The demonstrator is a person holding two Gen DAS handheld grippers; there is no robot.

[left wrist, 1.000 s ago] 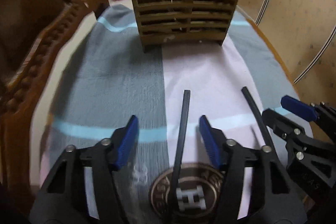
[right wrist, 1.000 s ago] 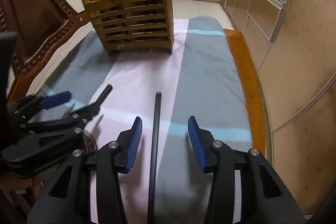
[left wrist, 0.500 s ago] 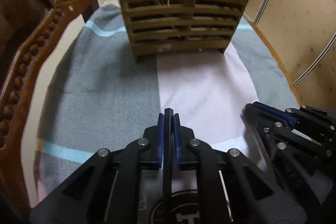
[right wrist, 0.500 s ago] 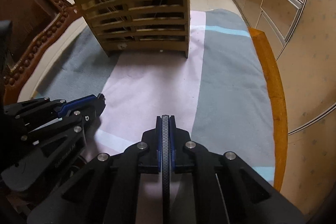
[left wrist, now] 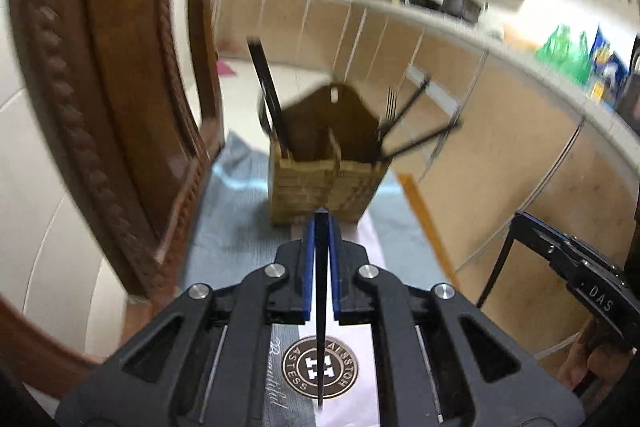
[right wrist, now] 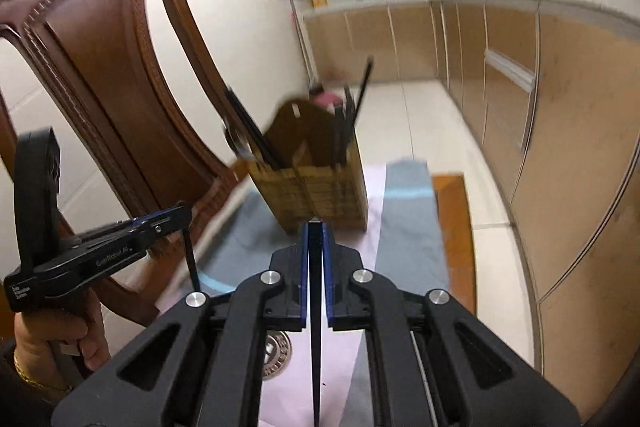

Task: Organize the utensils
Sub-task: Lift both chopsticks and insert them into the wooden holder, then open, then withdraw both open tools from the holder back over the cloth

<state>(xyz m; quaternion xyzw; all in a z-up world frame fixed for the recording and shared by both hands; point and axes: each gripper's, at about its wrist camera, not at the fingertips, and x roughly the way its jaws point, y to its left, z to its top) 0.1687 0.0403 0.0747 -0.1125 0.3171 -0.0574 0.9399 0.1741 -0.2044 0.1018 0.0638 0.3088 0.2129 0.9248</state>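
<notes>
My left gripper (left wrist: 321,227) is shut on a black chopstick (left wrist: 321,307), held in the air above the cloth. My right gripper (right wrist: 315,229) is shut on a second black chopstick (right wrist: 315,327), also lifted. The slatted wooden utensil holder (left wrist: 326,183) stands ahead on the cloth, with several black chopsticks and a fork in it. It also shows in the right wrist view (right wrist: 316,189). Each gripper shows in the other's view, the right gripper (left wrist: 532,231) at right and the left gripper (right wrist: 176,219) at left, each with its chopstick hanging down.
A grey, pink and blue striped cloth (left wrist: 236,235) with a round logo (left wrist: 320,367) covers the narrow wooden table (right wrist: 454,227). A carved wooden chair (right wrist: 120,99) stands close on the left. Kitchen cabinets (right wrist: 540,99) run along the right.
Both grippers closed on the chopsticks that lay on the cloth, then lifted them. Both views now look higher, over the holder's top.
</notes>
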